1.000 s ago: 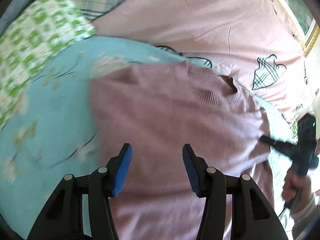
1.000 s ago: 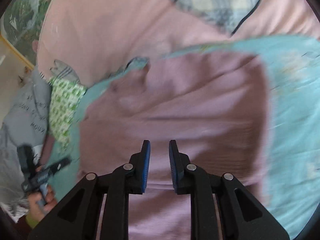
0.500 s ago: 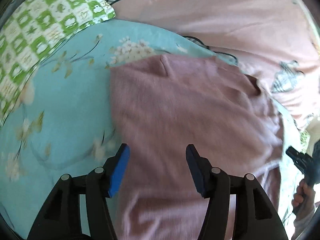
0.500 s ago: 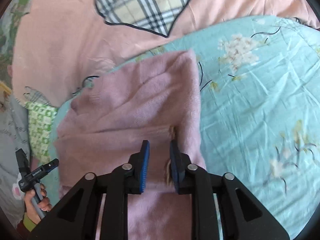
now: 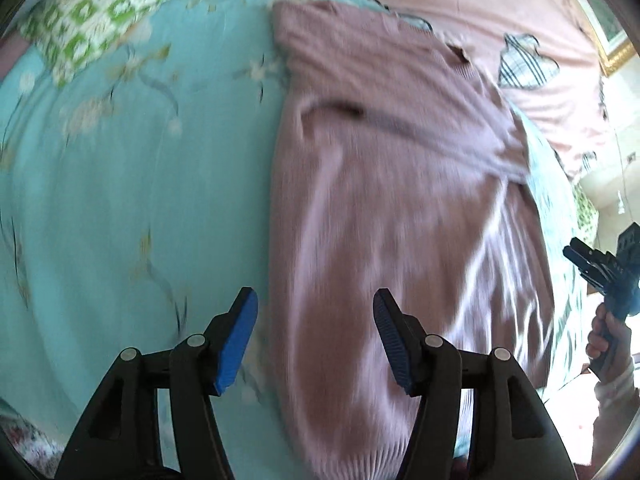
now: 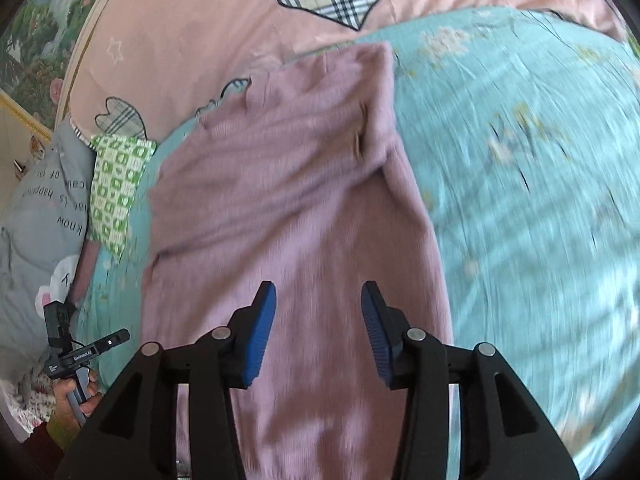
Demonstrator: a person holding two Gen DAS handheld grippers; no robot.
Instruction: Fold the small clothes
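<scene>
A pink knit sweater lies on the bed, folded lengthwise into a narrow strip with its neck at the far end and its ribbed hem nearest me. My left gripper hovers open over the sweater's left edge near the hem, with nothing between its pads. My right gripper hangs above the lower middle of the sweater. Its jaws are opening and grip nothing. Each gripper shows at the edge of the other's view: the right gripper and the left gripper, both held in a hand.
The sweater rests on a teal floral blanket over a pink duvet with plaid hearts. A green checked pillow and a grey printed pillow lie to the left. A gold picture frame stands beyond the bed.
Both grippers have drawn back from the sweater's upper part toward its hem. The right jaws went from nearly shut to wide apart. The sweater now lies narrower, its sides folded in.
</scene>
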